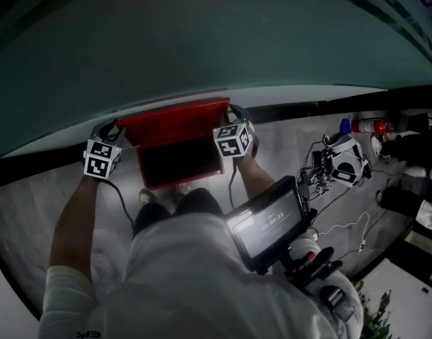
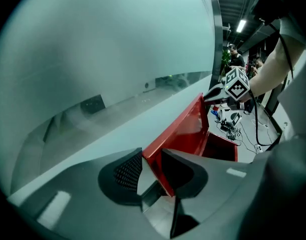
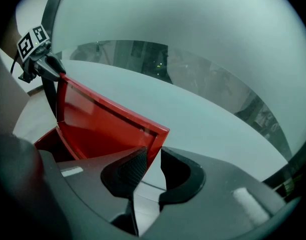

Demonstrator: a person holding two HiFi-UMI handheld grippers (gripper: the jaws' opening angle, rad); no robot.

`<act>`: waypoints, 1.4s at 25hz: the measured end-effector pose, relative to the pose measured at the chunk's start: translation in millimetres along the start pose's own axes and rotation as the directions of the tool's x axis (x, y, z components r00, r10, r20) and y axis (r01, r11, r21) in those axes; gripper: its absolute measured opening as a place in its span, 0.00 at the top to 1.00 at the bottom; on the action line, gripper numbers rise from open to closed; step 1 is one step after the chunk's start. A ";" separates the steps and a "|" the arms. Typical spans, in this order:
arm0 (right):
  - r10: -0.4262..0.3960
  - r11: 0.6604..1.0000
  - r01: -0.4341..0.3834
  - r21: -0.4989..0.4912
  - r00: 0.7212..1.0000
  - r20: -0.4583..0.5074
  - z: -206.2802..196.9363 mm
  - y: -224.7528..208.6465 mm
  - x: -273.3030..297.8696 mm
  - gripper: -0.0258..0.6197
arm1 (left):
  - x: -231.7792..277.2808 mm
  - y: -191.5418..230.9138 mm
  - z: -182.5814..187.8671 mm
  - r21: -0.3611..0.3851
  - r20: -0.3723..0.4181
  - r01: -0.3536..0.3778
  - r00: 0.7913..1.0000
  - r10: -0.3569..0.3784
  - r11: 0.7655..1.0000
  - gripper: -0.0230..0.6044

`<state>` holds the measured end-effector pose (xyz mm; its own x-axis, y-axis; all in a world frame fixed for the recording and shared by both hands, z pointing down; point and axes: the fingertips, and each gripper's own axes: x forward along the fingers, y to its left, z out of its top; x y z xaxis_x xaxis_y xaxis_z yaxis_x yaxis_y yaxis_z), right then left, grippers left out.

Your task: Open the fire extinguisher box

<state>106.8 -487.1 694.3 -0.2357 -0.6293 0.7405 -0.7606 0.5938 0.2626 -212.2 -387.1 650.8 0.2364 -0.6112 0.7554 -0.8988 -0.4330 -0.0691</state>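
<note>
Left gripper (image 2: 151, 158) and right gripper (image 3: 154, 156) each clamp a top corner of the raised red lid (image 1: 174, 122) of the fire extinguisher box (image 1: 179, 164).

The grey floor (image 1: 283, 147) is carrying the red box (image 1: 179, 162); loose cables (image 1: 339, 221) and what appears to be a small red extinguisher (image 1: 372, 126) are lying farther right.

My left claw (image 1: 119, 128) and right claw (image 1: 235, 111) sit at the two upper corners of the raised lid (image 1: 174, 121) of the red box (image 1: 180, 182). The box stands on the grey floor (image 1: 32, 203), against a pale green wall (image 1: 201, 41). On the floor to my right lie a fire extinguisher (image 1: 372, 126) and loose cables (image 1: 339, 226). A lit screen (image 1: 267, 223) hangs at my chest.
</note>
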 end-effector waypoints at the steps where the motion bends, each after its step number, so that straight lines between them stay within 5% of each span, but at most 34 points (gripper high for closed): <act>1: 0.002 1.000 -0.002 0.001 1.000 -0.002 0.7 -0.5 2.2 0.81 | 2.0 1.5 0.4 -0.009 0.000 -0.006 1.000 0.006 1.000 0.81; 16: 0.001 1.000 0.000 0.020 1.000 -0.031 8.0 0.8 6.7 0.81 | 3.7 12.4 2.2 -0.049 0.018 -0.104 0.994 0.105 0.993 0.79; 28: 0.002 1.000 -0.001 0.025 0.999 -0.033 7.2 -1.3 7.9 0.81 | -0.4 21.6 -4.4 -0.049 0.031 -0.249 0.967 0.251 0.967 0.75; 35: -0.054 0.997 0.053 0.057 0.998 0.015 16.7 -15.3 1.1 0.88 | -5.9 27.5 0.4 -0.068 0.059 -0.265 0.961 0.269 0.962 0.75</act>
<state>108.1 -505.2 680.7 -0.2035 -0.6681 0.7157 -0.8054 0.5299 0.2657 -238.1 -395.6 644.2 0.0076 -0.7428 0.6695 -0.9522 -0.2098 -0.2220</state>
